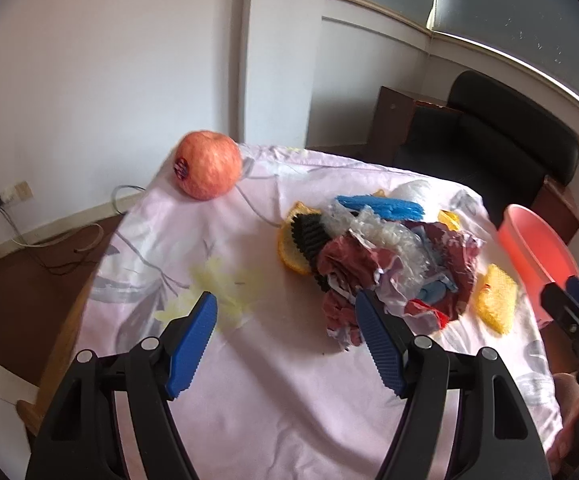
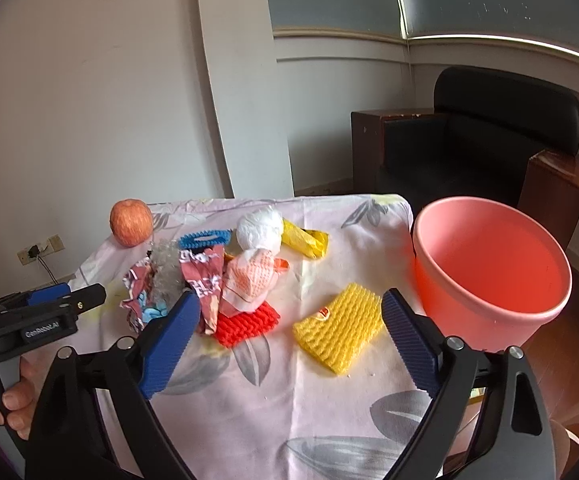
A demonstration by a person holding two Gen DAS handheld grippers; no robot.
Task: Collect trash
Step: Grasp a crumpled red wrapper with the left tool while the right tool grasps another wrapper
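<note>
We held our right gripper (image 2: 289,320) with fingers spread wide and grasping nothing, the yellow foam net (image 2: 339,326) lying on the tablecloth (image 2: 289,408) between them. At two o'clock stood the pink bin (image 2: 489,272); at eleven o'clock the trash pile (image 2: 209,276), with an apple (image 2: 130,222) beyond it. Our left gripper (image 1: 287,340) was likewise released, its right finger just beside the pile

Bare tabletop (image 2: 297,396) lay open in front of the heap of wrappers (image 2: 193,280), giving a claw room to pass. The pink bucket (image 2: 489,272) blocked the right edge, the apple (image 2: 130,222) stood at the far left corner, and a yellow foam net (image 2: 339,328) lay between heap and bucket.
</note>
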